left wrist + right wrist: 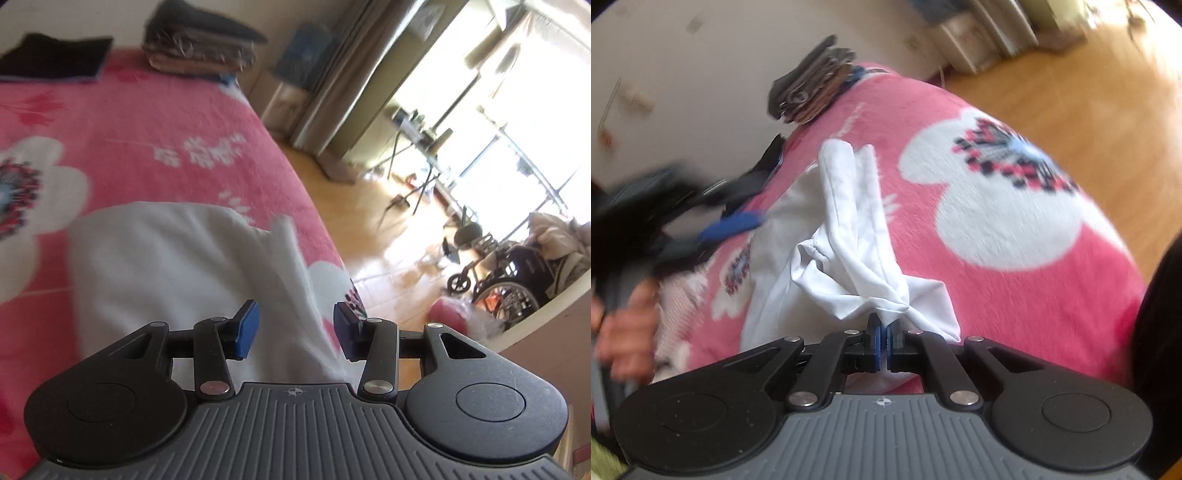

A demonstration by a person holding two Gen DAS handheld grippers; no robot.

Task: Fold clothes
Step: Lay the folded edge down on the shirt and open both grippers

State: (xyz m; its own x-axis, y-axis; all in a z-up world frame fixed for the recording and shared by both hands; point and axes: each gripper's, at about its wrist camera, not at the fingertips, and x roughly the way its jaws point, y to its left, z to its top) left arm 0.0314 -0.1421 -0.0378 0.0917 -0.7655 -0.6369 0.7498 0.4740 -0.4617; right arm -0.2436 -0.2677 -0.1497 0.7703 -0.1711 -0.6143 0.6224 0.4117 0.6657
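cloth: white garment (177,266) lies on the pink bed (166,122), near its floor-side edge, half bunched; the bed gives a flat surface to fold on.
right tool (882,332): clenched on a gathered corner of the cloth, likely to carry it over as the next fold.
left tool (295,328): released, pads apart over the cloth, nothing pinched; looks free to regrip.
stack (199,48): folded clothes at the far end of the bed, kept clear of the working area.
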